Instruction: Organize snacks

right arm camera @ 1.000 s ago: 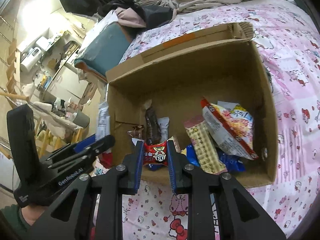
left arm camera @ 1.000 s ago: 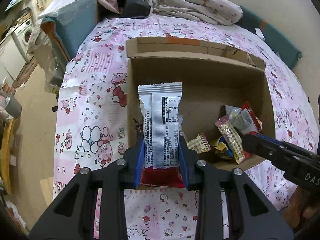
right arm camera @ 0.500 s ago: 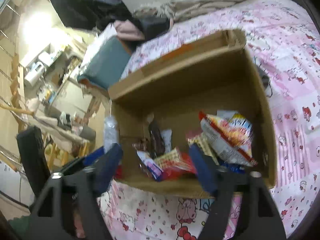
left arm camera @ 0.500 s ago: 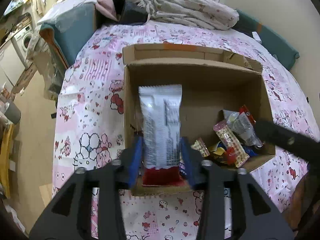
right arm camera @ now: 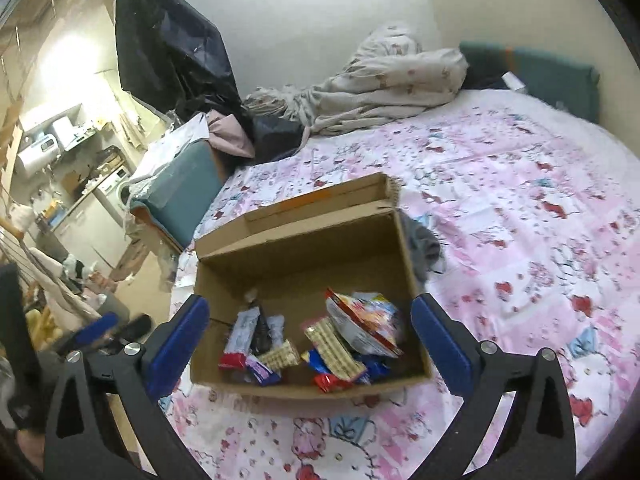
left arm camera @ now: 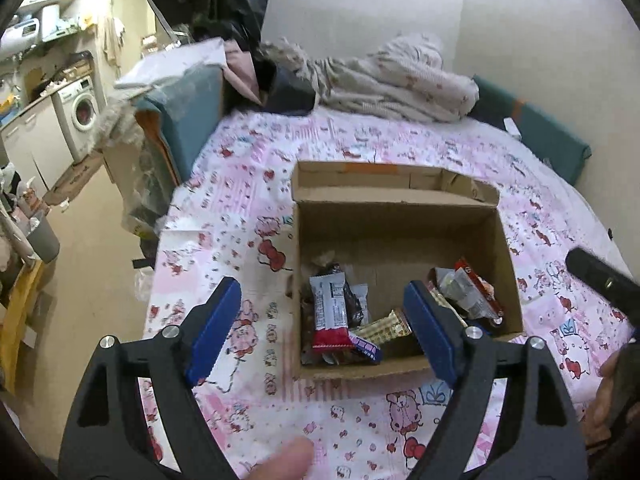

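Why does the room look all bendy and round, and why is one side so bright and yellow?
Both wrist views use a fisheye lens, so walls curve and the corners go black. In the right wrist view the kitchen area glares bright yellow-white, and the cardboard box and bedsheet look slightly smeared. In the left wrist view the cardboard box is sharper, while the bedsheet is soft.

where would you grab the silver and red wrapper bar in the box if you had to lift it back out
Grip the silver-and-red bar across its narrow width, near the silver upper end, coming straight down from above. It lies lengthwise on the pile by the cardboard box's left wall, so a side approach looks blocked; the top face is exposed.
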{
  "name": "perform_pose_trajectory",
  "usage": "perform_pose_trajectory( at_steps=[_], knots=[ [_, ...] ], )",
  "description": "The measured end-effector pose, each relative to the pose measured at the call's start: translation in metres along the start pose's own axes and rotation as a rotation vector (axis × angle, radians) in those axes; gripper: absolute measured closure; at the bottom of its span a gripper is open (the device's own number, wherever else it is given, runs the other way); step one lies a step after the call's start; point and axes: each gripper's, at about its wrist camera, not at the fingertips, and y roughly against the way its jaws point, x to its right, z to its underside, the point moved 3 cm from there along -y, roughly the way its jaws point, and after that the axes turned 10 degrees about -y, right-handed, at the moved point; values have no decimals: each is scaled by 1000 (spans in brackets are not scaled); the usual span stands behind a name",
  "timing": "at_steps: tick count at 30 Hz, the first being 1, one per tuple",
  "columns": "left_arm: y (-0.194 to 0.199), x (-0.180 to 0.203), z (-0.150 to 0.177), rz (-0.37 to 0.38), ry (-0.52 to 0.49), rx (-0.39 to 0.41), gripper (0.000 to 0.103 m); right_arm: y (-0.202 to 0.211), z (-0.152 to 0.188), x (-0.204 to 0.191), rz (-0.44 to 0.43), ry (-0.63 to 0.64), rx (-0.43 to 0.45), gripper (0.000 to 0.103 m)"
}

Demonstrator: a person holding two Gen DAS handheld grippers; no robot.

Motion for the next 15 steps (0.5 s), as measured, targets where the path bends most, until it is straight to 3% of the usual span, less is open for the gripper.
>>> perform_pose_trajectory(
  at_steps=[2,5,10,15],
  knots=[
    [15,-3,8,-16,-5,15,20,8,9,4,19,-5,-3,0],
    [32,-7,24,-27,0,11,8,22,21,10,38,-12,-6,0],
    [52,-10,50,-34,21,10,0,46,51,-2,108,101,32,0],
    [62,-6,66,-36,15,41,0,48,75,-7,124,132,15,0]
  ],
)
